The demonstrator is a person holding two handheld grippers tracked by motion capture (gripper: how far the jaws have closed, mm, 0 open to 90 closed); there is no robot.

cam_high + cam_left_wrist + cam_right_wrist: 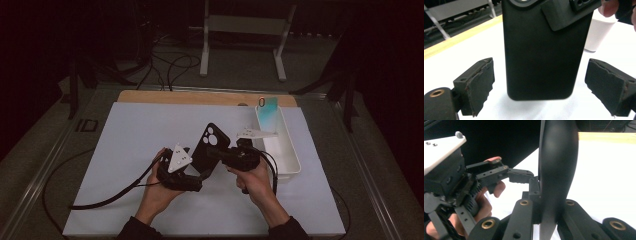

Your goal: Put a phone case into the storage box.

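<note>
Right gripper [549,220] clamps black phone case [557,170].

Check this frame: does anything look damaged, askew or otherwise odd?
Yes, the left gripper has worn jaw pads: their edges look ragged and chipped, with torn rims showing. Its jaws stand open on either side of the black phone case, which the right gripper clamps by its edge. Nothing looks spilled.

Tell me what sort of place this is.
Likely a lab or recording workspace, dimly lit: a table under a white sheet, cables strewn on the floor behind, a metal stand, and a person working hand-held grippers on a black phone case.
</note>
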